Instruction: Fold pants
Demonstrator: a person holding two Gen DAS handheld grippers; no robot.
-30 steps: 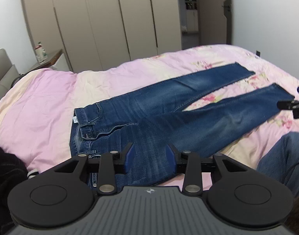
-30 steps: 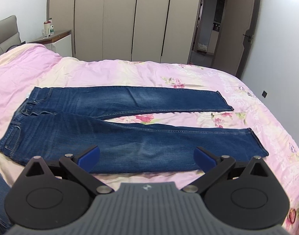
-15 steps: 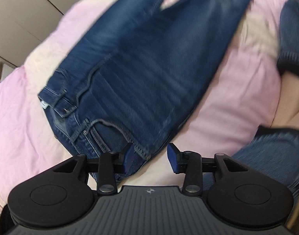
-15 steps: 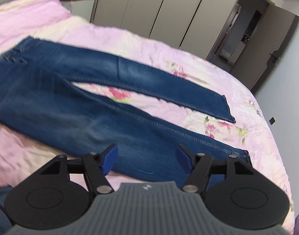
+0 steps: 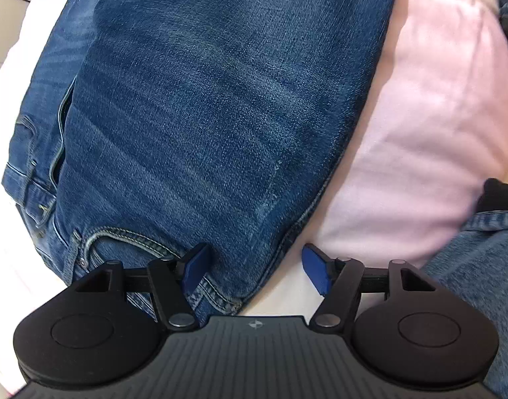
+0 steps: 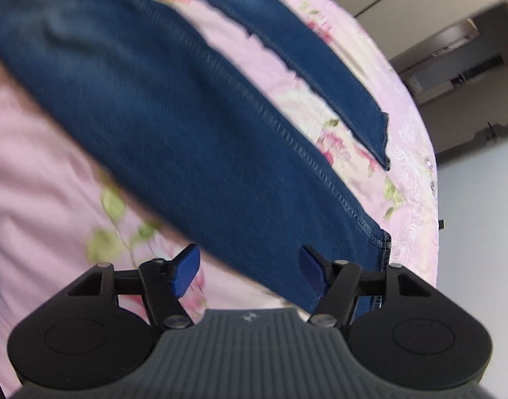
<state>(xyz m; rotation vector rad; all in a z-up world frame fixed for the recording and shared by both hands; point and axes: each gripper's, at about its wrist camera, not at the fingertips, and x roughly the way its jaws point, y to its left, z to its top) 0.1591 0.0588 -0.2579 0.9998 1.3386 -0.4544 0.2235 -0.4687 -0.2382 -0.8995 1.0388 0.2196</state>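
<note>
Between both hand-held grippers' jaws, pants [image 5: 220,106]

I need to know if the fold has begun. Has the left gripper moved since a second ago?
Yes. The left gripper has dropped toward the jeans, now at their waist corner, jaws just opened, nothing gripped.

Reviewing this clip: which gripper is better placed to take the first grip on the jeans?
Left, probably. The left gripper has just been opening, and the jeans waistband corner lies between its pads, ungripped. The right gripper is open over the near leg's edge, short of the hem.
</note>
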